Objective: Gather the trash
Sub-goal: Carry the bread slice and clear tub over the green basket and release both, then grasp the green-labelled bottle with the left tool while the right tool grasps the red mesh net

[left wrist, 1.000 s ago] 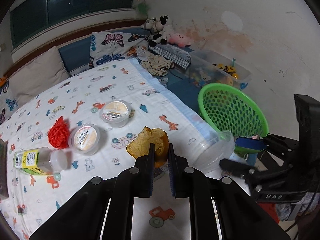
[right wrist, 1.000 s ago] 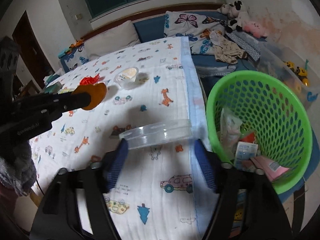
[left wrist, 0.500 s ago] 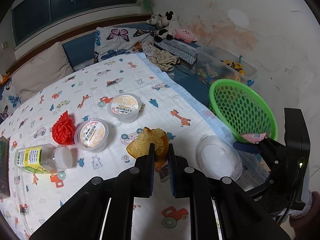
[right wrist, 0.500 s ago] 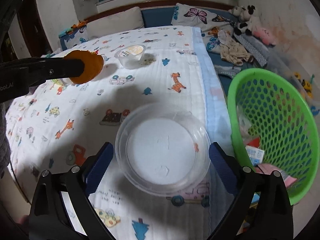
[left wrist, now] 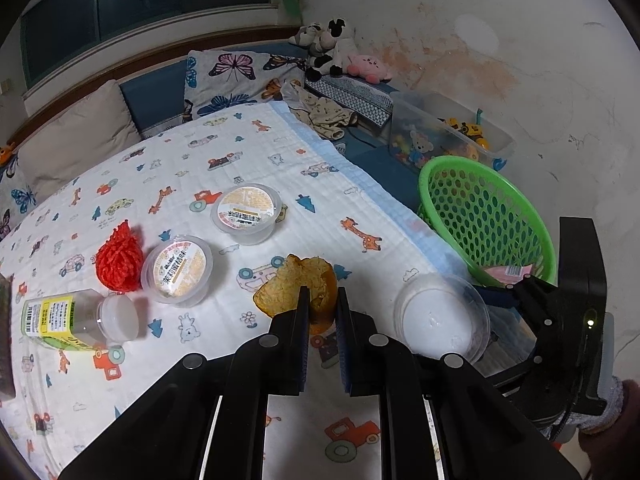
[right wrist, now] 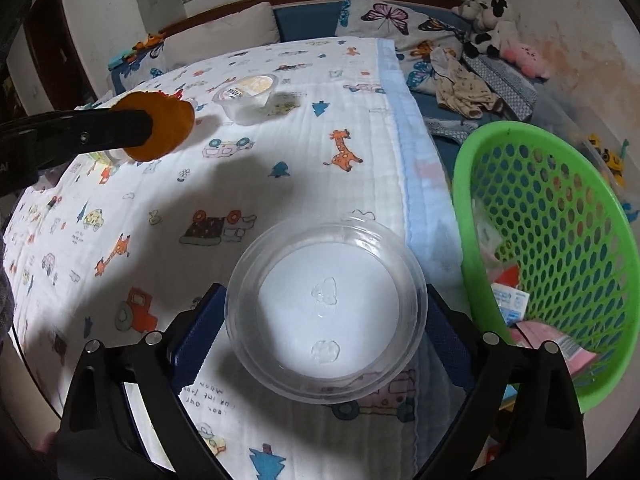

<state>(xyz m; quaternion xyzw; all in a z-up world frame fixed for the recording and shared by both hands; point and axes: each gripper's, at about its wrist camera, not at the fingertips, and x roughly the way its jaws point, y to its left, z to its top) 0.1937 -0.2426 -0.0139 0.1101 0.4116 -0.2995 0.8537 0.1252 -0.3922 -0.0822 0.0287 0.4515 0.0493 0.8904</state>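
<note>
A quilted white blanket (left wrist: 280,152) printed with cartoon cars, giraffes and trees is covering the bed, with a pale blue border running along its right edge. Butterfly-print pillows (left wrist: 240,80) and plush toys (left wrist: 332,48) are lying at the far end under a dark window, beside a stained plaster wall.

The left gripper (left wrist: 322,312) is pinching an orange peel (left wrist: 296,280), rough and curled, between nearly closed fingers above the blanket. The right gripper (right wrist: 324,312) is clamping a clear round plastic lid (right wrist: 326,312) across its width, fingers spread wide, above the near right edge of the bed.

A green perforated plastic basket (right wrist: 560,208) is standing just right of the bed, with paper wrappers lying inside it.

On the blanket two sealed round plastic cups are sitting, one (left wrist: 246,212) farther, one (left wrist: 178,270) nearer left. One red mesh wad (left wrist: 118,260) is touching the nearer cup, and one clear bottle (left wrist: 76,318) with a yellow label is lying on its side at the left.
</note>
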